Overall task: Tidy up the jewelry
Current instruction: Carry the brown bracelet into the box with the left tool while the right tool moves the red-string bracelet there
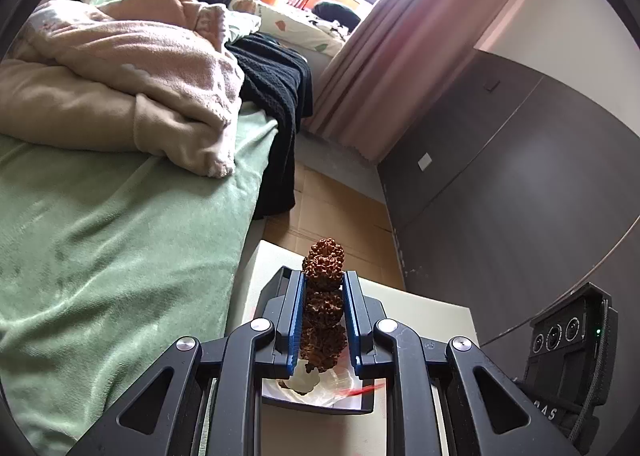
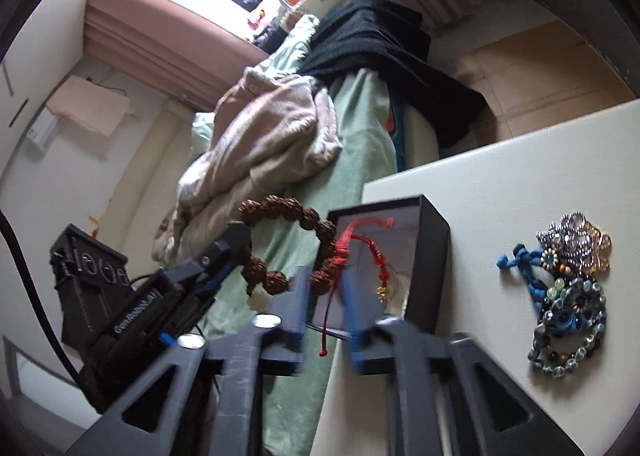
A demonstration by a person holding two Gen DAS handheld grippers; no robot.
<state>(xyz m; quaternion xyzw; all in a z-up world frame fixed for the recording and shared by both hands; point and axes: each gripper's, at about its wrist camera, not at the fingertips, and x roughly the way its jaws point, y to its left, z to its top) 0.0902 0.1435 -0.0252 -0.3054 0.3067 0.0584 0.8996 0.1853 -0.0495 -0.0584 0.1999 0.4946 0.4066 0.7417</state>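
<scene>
Your tabletop [image 2: 500, 184] is pale, set just beside a bed [image 1: 100, 236] with a green cover. On it stands a black box [image 2: 434, 256], open, with a pale lining. A red cord bracelet [image 2: 360, 244] hangs over the box's near wall, its tail dangling outside. To the box's right, well apart from it, lies a heap of beaded jewelry [image 2: 572, 288] in blue, silver and gold.

Your left gripper [image 1: 323, 284] has its jaws clamped on a brown bead bracelet [image 1: 323, 264]. The beads are large, knobbly and rust-coloured. In the left wrist view the loop stands edge-on, its long axis along the fingers, its far end past the tips. It is held above the box's left edge.

Your right gripper [image 2: 326, 296] has its jaws apart, the red cord passing between them; contact cannot be confirmed.
</scene>
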